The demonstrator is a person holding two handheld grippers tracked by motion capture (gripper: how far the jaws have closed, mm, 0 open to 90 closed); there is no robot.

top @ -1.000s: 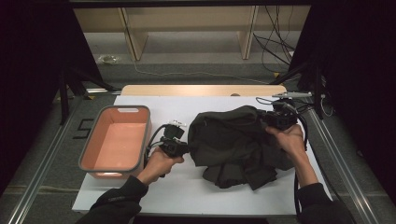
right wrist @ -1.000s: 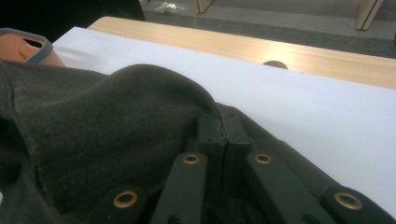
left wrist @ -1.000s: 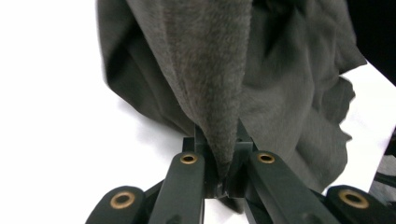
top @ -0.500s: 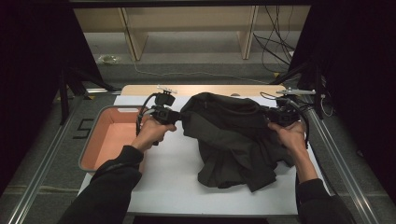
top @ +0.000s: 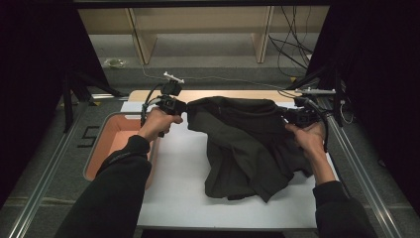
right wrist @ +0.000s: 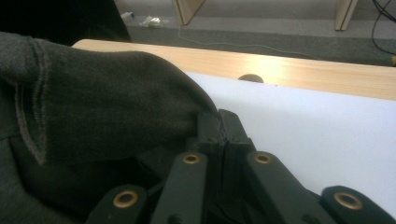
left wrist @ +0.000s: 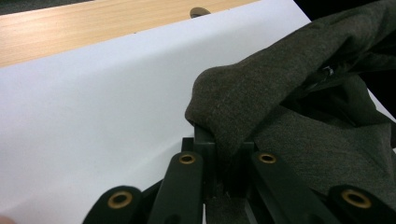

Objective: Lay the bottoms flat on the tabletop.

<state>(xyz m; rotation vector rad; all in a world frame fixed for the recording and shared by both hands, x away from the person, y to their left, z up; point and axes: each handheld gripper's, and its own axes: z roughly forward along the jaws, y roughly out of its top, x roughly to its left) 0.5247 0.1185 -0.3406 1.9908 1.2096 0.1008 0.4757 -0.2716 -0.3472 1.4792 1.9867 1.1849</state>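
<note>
A dark grey garment (top: 247, 144) hangs stretched between my two grippers over the white table top (top: 173, 178), its lower folds resting on the surface. My left gripper (top: 182, 110) is shut on the garment's left top corner; in the left gripper view the cloth (left wrist: 261, 93) is pinched between the jaws of the left gripper (left wrist: 224, 149). At the right, my right gripper (top: 289, 115) is shut on the other top corner. The right gripper view shows a stitched hem (right wrist: 93, 107) clamped in the right gripper (right wrist: 218, 122).
An orange-pink bin (top: 106, 144) stands at the table's left edge, under my left forearm. A wooden strip (top: 208, 93) runs along the far edge of the table. Cables (top: 292, 44) lie on the floor beyond.
Both grippers have lifted the garment from a crumpled heap and spread it wide. My left gripper moved up and away toward the far left; the right one shifted slightly.
</note>
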